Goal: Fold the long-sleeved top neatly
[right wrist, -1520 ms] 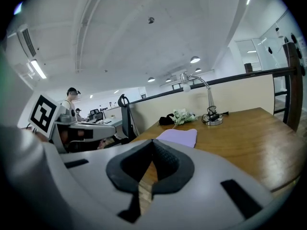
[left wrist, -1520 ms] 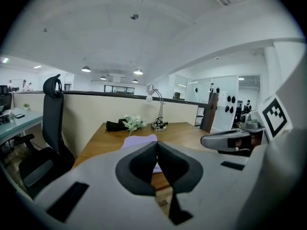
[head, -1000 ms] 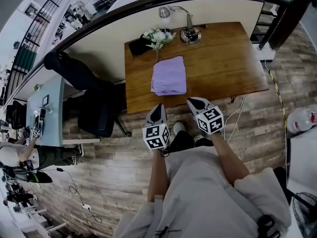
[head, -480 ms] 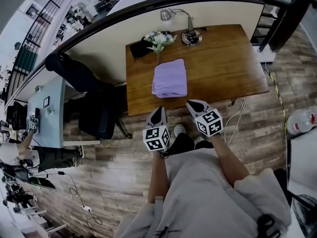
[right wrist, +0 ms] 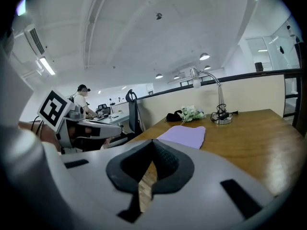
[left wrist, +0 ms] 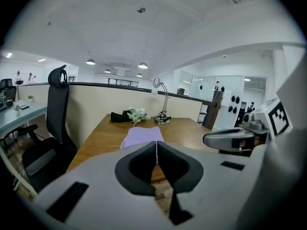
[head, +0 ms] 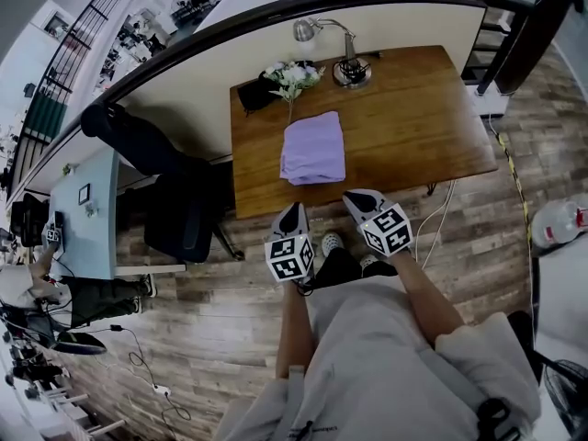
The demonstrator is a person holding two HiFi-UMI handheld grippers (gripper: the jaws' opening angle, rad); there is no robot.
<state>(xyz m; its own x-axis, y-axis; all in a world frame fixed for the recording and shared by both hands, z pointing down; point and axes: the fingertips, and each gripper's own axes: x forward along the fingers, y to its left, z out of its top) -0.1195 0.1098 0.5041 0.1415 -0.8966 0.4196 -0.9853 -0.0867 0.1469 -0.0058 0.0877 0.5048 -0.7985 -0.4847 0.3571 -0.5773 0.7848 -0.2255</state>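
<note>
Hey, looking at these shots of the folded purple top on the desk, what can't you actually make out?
- Purple top: the sleeves and underside are hidden by its own folds in every view.
- Dark item behind the flowers: too small to name in the head view and in both gripper views.
- Top's near edge, left gripper view: covered by the left gripper, whose jaws are shut.

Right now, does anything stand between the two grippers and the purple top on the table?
Nothing visible does. The left gripper and right gripper hang before the table's near edge, jaws closed and empty, and only bare wood lies between them and the folded purple top. The flowers and lamp stand beyond it.
</note>
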